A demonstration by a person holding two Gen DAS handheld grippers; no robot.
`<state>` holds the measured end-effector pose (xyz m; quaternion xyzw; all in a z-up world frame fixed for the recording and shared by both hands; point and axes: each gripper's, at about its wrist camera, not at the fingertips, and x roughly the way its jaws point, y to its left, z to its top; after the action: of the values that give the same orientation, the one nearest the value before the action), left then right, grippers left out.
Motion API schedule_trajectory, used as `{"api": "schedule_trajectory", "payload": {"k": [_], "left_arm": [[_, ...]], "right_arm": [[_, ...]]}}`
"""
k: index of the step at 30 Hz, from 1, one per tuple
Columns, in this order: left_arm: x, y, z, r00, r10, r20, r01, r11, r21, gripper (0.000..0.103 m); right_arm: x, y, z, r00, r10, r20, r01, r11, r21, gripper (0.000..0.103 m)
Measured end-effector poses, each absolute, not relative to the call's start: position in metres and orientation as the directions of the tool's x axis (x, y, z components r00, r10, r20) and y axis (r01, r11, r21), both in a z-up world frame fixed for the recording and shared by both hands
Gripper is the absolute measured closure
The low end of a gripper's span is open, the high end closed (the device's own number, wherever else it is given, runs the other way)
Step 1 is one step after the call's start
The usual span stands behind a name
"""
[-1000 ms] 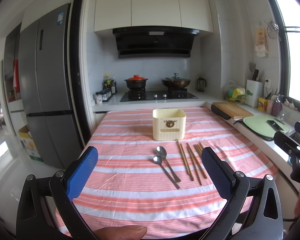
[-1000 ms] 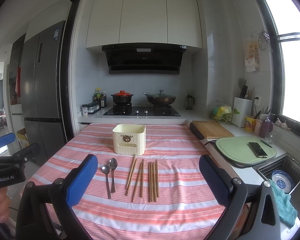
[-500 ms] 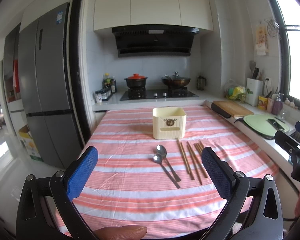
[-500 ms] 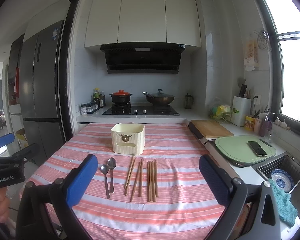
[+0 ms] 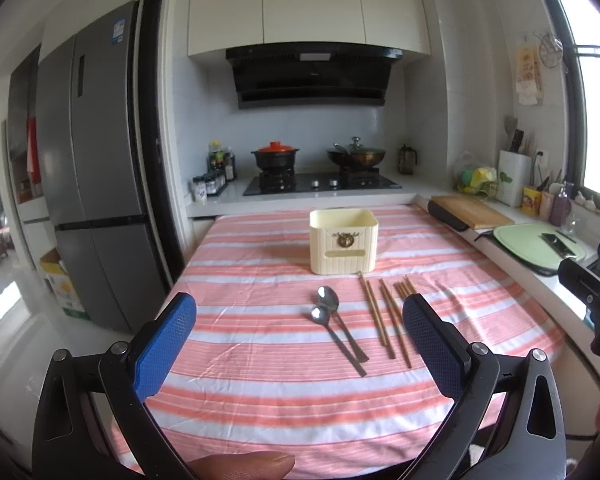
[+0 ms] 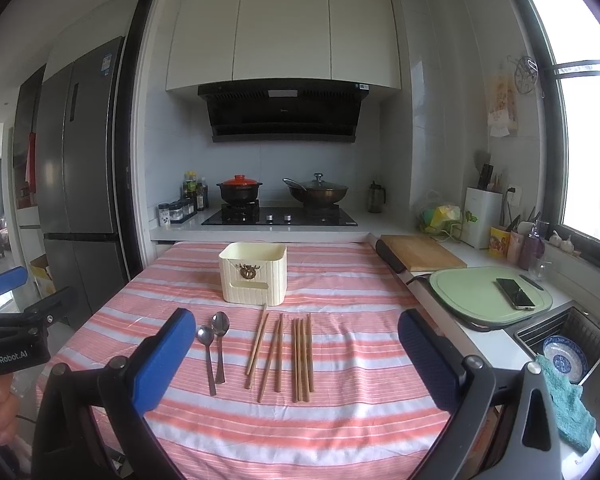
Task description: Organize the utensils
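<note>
A cream utensil holder (image 5: pixel 343 241) (image 6: pixel 253 273) stands upright on the striped table. In front of it lie two metal spoons (image 5: pixel 336 324) (image 6: pixel 214 350) side by side and several wooden chopsticks (image 5: pixel 386 320) (image 6: pixel 288 354) in loose pairs to their right. My left gripper (image 5: pixel 300 346) is open and empty, held above the table's near edge, short of the spoons. My right gripper (image 6: pixel 296 354) is open and empty, held above the near edge in line with the chopsticks.
The pink-and-white striped tablecloth (image 6: pixel 340 420) covers the table. A wooden board (image 6: pixel 420 256), a green cutting board with a phone (image 6: pixel 488 294) and a sink (image 6: pixel 560 346) run along the right counter. A stove with pots (image 6: pixel 280 214) is behind; a fridge (image 5: pixel 88 184) stands left.
Both grippers have stayed open and almost still. The right wrist view has shifted slightly; the utensils have not moved.
</note>
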<state>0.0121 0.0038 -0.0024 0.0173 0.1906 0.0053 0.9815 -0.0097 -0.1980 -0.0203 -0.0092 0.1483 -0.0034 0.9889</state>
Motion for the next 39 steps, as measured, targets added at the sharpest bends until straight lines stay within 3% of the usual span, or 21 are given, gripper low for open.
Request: {"api": "schedule_trajectory", "payload": {"k": [17,39], "left_arm": [[0.064,0.001,-0.021,0.889,0.020,-0.457,0.001,0.999,0.045,0.000],[0.090,0.005,-0.034,0.870,0.041,-0.492,-0.021,0.999,0.046,0.000]], "right_arm": [[0.033,-0.204,-0.039,0.934,-0.027,-0.357,0.026,1.000,-0.008,0.000],[0.056,-0.202,-0.048,0.917,-0.047,-0.395,0.042,0.999,-0.021,0.000]]}}
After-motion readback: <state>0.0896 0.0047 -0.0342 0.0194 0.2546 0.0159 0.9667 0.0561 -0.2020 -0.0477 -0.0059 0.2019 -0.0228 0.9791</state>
